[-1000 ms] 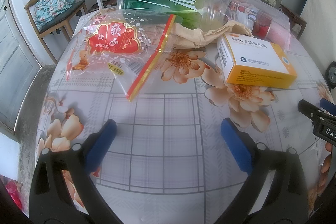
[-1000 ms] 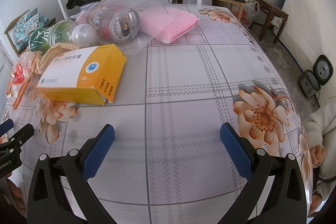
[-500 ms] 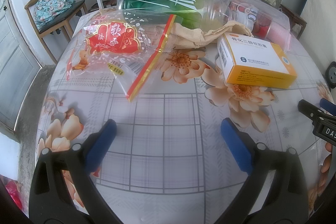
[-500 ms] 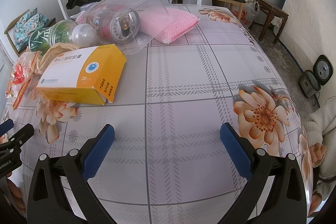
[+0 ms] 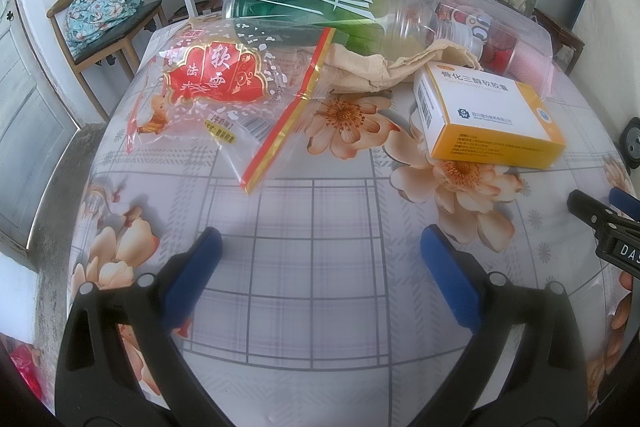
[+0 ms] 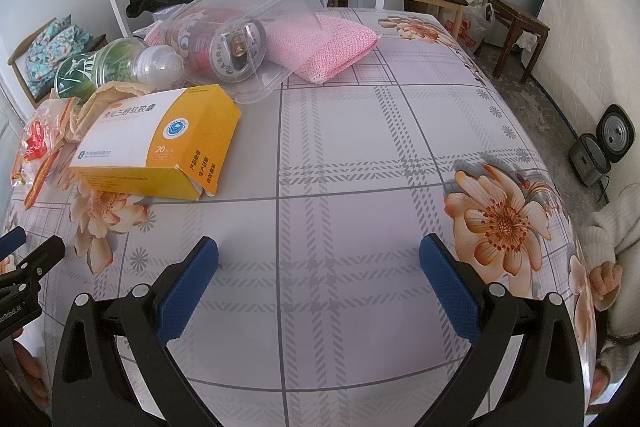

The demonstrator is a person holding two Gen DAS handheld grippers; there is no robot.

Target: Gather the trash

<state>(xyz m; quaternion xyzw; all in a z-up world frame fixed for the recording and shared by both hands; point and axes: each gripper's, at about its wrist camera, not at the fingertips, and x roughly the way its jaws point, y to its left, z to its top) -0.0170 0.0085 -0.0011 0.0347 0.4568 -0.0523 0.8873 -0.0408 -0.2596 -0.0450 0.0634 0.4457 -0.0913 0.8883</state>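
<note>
Blue-padded, the left tool (image 5: 318,259) and right tool (image 6: 318,263) both hover spread wide and empty over the flowered desk (image 6: 360,155). Well ahead lie the glossy red snack wrapper (image 5: 216,83), a green plastic bottle (image 5: 320,15) on its side, crumpled brown paper (image 5: 372,71) and a yellow cardboard medicine box (image 6: 156,143).

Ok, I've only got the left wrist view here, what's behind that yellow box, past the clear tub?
Observer: A pink mesh cloth lies partly under the clear tub.
Operator: What's inside the tub?
Observer: A can on its side, its end facing the right gripper.
Operator: Is the yellow box closed?
Observer: No, the yellow box has a flap hanging loose at its near end.
Operator: Right gripper holding anything?
Observer: Nothing. It is open over bare tablecloth.
</note>
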